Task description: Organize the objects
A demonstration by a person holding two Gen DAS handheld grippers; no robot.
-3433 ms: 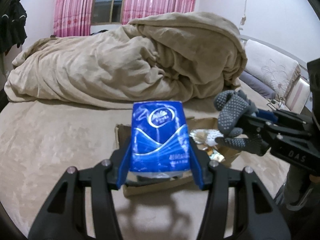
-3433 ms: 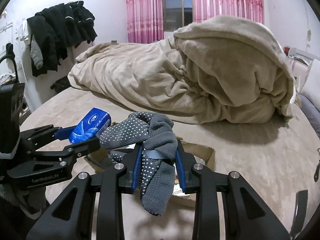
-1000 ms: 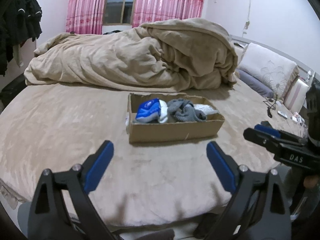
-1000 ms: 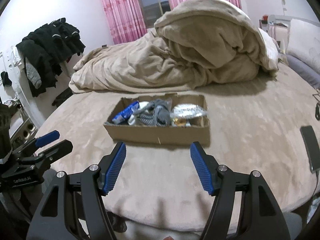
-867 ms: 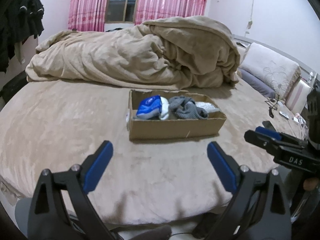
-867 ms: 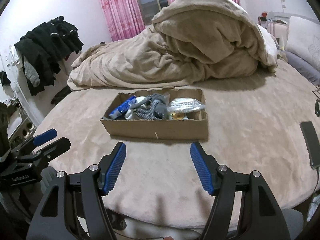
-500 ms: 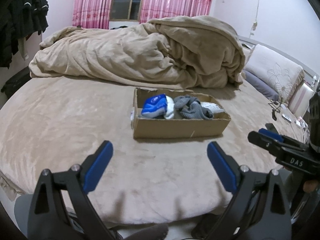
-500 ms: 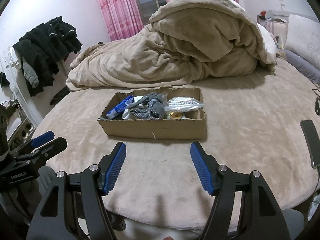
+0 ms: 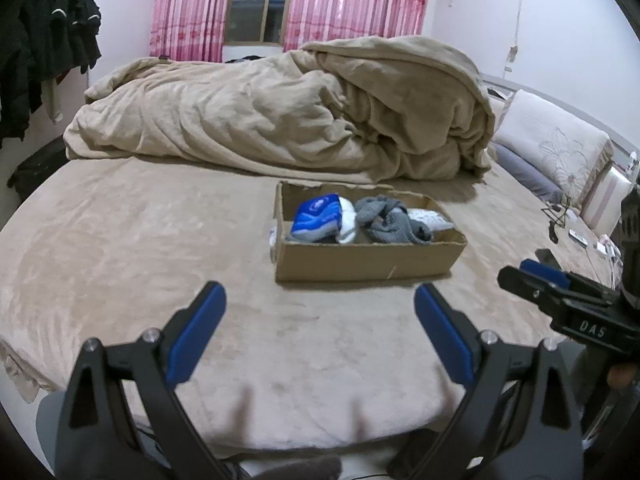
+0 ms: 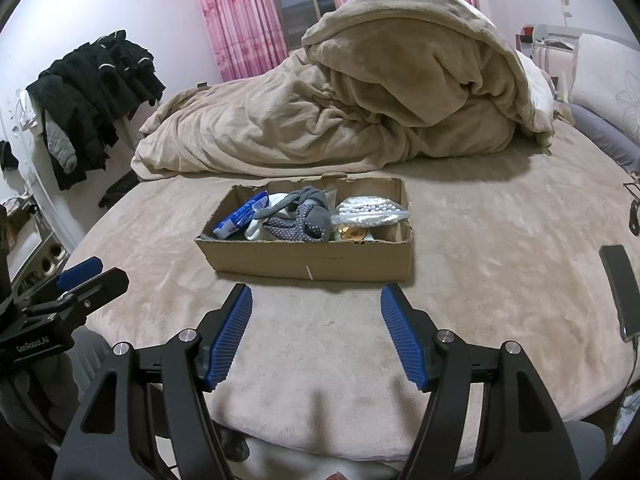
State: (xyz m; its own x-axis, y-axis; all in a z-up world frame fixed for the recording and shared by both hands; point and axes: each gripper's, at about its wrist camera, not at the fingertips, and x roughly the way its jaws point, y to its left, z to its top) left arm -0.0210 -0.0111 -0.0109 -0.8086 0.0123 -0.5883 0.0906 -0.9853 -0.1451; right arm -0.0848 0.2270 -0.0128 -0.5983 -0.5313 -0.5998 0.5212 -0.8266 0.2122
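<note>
A shallow cardboard box (image 9: 360, 260) (image 10: 312, 260) sits on the tan bed cover. Inside lie a blue tissue pack (image 9: 318, 216) (image 10: 240, 216), grey dotted gloves (image 9: 394, 224) (image 10: 300, 220) and a bag of white beads (image 10: 372, 210). My left gripper (image 9: 320, 312) is open and empty, held back from the box near the bed's front edge. My right gripper (image 10: 316, 320) is open and empty, also back from the box. Each gripper shows at the side of the other's view.
A rumpled tan duvet (image 9: 280, 112) is heaped behind the box. Pillows (image 9: 552, 140) lie at the right. A phone (image 10: 620, 292) lies on the bed at the right. Dark clothes (image 10: 92, 92) hang at the left. Pink curtains (image 9: 332, 0) cover the window.
3.4 s ago both grippers held the tissue pack and gloves over the box; those now lie in the box. Over the last second both open grippers have drifted slightly, staying back from it.
</note>
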